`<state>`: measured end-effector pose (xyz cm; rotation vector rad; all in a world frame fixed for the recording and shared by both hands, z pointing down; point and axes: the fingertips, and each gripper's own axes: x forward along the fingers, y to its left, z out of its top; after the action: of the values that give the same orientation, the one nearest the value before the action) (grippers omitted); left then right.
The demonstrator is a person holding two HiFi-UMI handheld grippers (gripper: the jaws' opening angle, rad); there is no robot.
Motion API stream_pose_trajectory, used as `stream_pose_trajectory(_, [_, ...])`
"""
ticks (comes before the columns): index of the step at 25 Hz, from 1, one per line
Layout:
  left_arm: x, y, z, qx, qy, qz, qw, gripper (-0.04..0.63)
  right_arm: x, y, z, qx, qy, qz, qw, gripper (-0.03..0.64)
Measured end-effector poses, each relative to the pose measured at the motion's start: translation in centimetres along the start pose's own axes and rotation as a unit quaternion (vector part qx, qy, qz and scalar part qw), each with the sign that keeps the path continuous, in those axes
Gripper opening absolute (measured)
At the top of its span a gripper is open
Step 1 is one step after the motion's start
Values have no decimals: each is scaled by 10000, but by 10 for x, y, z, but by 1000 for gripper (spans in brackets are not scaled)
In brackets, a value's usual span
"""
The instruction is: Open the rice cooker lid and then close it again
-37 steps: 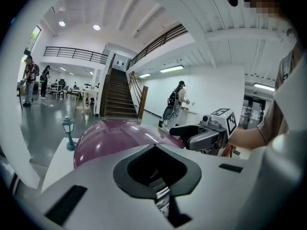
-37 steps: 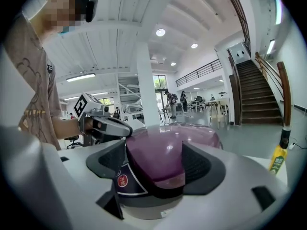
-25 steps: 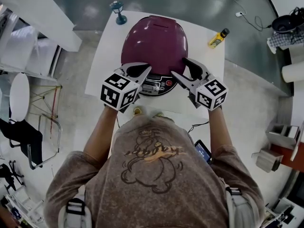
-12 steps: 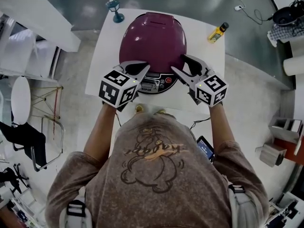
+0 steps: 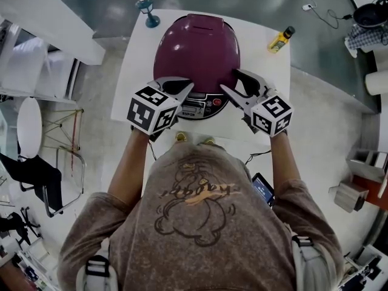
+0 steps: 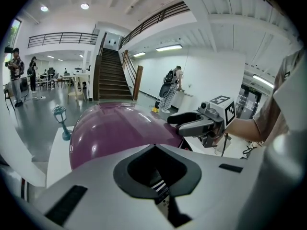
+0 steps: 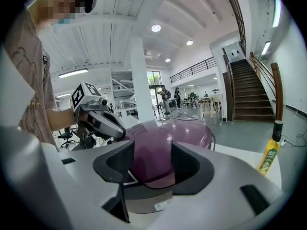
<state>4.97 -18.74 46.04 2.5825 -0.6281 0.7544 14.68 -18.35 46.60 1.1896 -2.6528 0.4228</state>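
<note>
Looks like the start of the opening step, judging by the purple lid (image 5: 197,47) lying down flush on the rice cooker (image 5: 182,102); could equally be the tail of closing. If opening, calls for a press on whatever release sits at the front edge, then a lift of that edge up and back.

Nearest: left tongs (image 5: 190,86) with jaws together, tip just beside the lid's front left rim. Right tongs (image 5: 229,80) with jaws apart, just been narrowing, gripping nothing, lid rim straight ahead of the gap at front right. Between both, control panel (image 5: 200,107). Farther back on the table (image 5: 254,35): small lamp (image 5: 147,11), yellow bottle (image 5: 280,41).
</note>
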Motion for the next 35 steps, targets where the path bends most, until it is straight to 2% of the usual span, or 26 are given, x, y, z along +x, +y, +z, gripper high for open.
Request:
stream_pose_trajectory(6, [2,0,-1,-7,143,-85,9999,20,0,0,0,-9,-24,-14,10000,233])
stream_pose_trajectory(13, [4,0,-2,-84,233,-2,9997,18,1,-2,-2,-8,-62,-26,10000,221])
stream_pose_trajectory(22, [5,-3,-3,-130,337,-256,9990,20,0,-4,-3,-88,-8,-241,9997,218])
stream_pose_trajectory(28, [2,-1,-4,-177,326,-561,9977,20,1,-10,-2,18,-101,-639,9979,187])
stream_pose_trajectory(31, [-6,2,1,-93,110,-658,9977,20,-3,-12,-1,173,-157,-969,9950,186])
stream_pose_trajectory(35, [-18,17,7,51,-163,-764,9969,20,-16,-6,1,569,-486,-1462,9864,172])
